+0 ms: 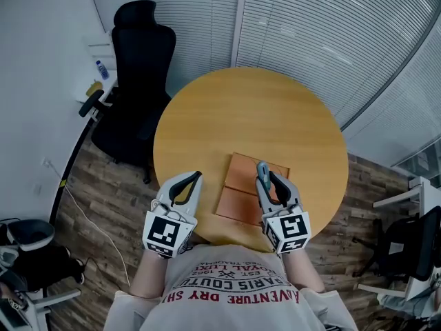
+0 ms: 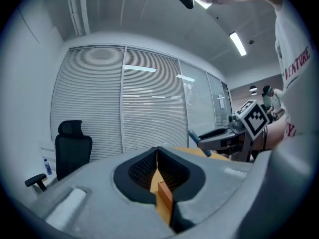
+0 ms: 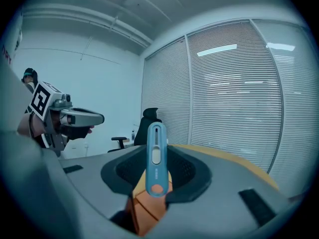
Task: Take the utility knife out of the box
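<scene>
Slim blue plastic utility knife (image 3: 156, 173), pale slider, orange end dot, pinched by right tool (image 1: 264, 180), left tool (image 2: 157, 150) pressed together

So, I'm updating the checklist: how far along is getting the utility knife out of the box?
Done: the utility knife is out, above the open box on the table. In hand: the right gripper has its jaws clamped on it; the left gripper is shut and empty. Left: probably just setting it down.
</scene>
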`<state>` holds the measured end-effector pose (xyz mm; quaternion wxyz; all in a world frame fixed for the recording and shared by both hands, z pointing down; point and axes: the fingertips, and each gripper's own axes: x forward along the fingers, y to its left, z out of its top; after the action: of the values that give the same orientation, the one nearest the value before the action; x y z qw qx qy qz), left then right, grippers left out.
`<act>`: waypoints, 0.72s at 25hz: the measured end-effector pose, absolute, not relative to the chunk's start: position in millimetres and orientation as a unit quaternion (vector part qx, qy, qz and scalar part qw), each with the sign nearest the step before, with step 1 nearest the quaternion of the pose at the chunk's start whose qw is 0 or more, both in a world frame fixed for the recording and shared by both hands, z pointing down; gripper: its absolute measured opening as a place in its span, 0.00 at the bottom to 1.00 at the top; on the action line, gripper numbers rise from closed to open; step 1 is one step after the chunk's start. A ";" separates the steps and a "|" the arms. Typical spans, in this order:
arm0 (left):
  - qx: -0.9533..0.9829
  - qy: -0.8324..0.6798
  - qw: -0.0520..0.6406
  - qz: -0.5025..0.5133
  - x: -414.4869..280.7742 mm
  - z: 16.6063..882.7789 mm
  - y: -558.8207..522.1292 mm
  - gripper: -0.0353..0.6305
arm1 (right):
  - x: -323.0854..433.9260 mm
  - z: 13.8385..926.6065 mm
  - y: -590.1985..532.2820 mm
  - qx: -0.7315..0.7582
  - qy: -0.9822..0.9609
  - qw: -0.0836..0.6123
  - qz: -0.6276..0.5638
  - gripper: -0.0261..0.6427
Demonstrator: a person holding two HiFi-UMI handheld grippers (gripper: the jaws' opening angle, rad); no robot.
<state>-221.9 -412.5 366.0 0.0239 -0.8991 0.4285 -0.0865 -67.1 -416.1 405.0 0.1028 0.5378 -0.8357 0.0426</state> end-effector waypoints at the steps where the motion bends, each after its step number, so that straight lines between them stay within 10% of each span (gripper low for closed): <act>1: -0.900 0.426 0.026 -0.086 -220.5 365.0 -412.9 0.07 | -68.0 405.4 -417.4 0.537 -0.836 0.101 0.044 0.24; 18: -0.903 0.424 0.016 -0.075 -215.0 366.4 -422.6 0.07 | -69.0 414.9 -422.4 0.533 -0.837 0.105 0.060 0.23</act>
<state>-215.0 -422.6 366.4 0.0160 -0.9026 0.4236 -0.0747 -69.0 -422.4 414.9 0.1050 0.5333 -0.8372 0.0600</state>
